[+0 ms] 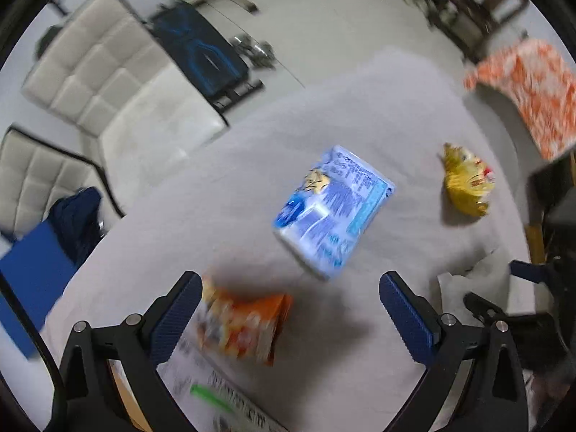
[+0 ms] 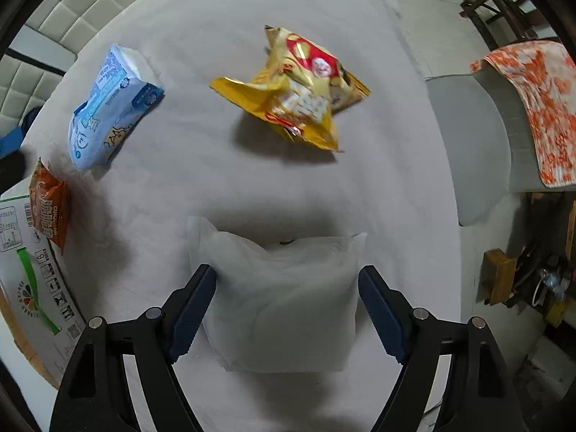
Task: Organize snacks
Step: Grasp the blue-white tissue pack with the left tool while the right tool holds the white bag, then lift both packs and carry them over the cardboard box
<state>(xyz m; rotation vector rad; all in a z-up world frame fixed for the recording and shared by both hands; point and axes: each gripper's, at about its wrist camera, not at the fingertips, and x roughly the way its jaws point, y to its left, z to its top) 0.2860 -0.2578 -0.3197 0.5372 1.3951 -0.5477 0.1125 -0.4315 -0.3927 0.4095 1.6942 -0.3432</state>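
Observation:
Three snack packs lie on a white-covered table (image 2: 223, 180). A blue pack (image 1: 333, 210) (image 2: 108, 108) is at the middle, a yellow crinkled bag (image 1: 464, 185) (image 2: 298, 90) farther right, and an orange pack (image 1: 244, 320) (image 2: 48, 205) near a printed cardboard box (image 2: 32, 277). My left gripper (image 1: 291, 318) is open above the table, its left finger beside the orange pack. My right gripper (image 2: 286, 309) is open, with a white fabric bag (image 2: 284, 295) lying between its fingers; I cannot tell whether the pads touch it.
White padded chairs (image 1: 108, 79) stand beyond the table's far edge, with a black and blue bag (image 1: 201, 54) on a stand. An orange patterned cloth (image 2: 540, 108) drapes a chair on the right. Dark clutter sits low at the right.

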